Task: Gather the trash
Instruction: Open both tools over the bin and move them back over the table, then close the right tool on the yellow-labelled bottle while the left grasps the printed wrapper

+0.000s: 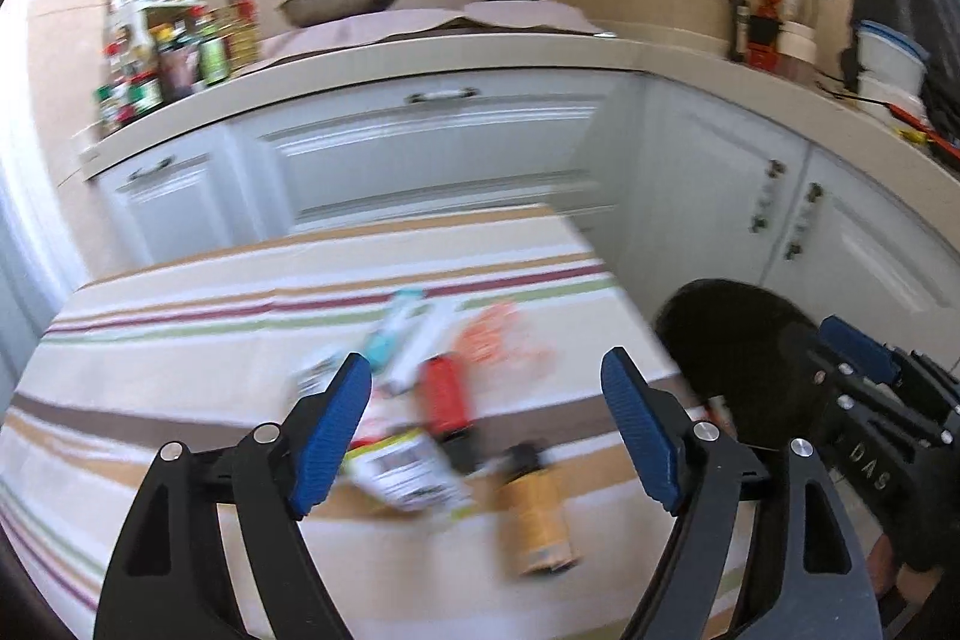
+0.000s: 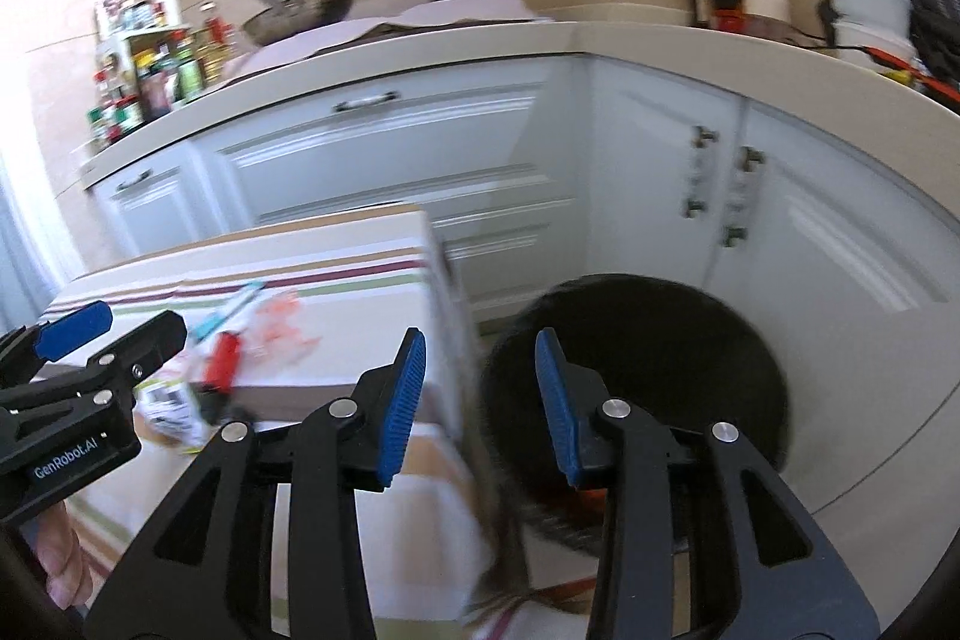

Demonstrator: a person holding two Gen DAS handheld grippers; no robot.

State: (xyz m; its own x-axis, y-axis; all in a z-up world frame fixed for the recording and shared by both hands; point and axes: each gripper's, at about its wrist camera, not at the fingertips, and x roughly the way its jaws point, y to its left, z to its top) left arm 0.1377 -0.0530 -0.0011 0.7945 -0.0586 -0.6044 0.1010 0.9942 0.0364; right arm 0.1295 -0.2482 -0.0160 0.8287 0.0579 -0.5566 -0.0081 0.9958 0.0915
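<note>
Blue-padded black left gripper [image 1: 486,400] fills the near view, jaws spread wide with nothing between them, hovering over the striped tablecloth [image 1: 180,340] in cream, tan, maroon and green. Right gripper [image 2: 480,388] sits just off the table's edge, jaws partly apart and empty, above the round black trash bin [image 2: 660,340] on the floor beside the table. Behind, white panelled cabinets [image 1: 432,148] wrap the corner under a pale countertop [image 1: 480,52], beige tiled wall above. Trash lies clustered on the cloth, all blurred: a white printed carton [image 1: 408,472], an orange bottle [image 1: 537,514], a red bottle [image 1: 444,394], an orange wrapper [image 1: 492,340].
</note>
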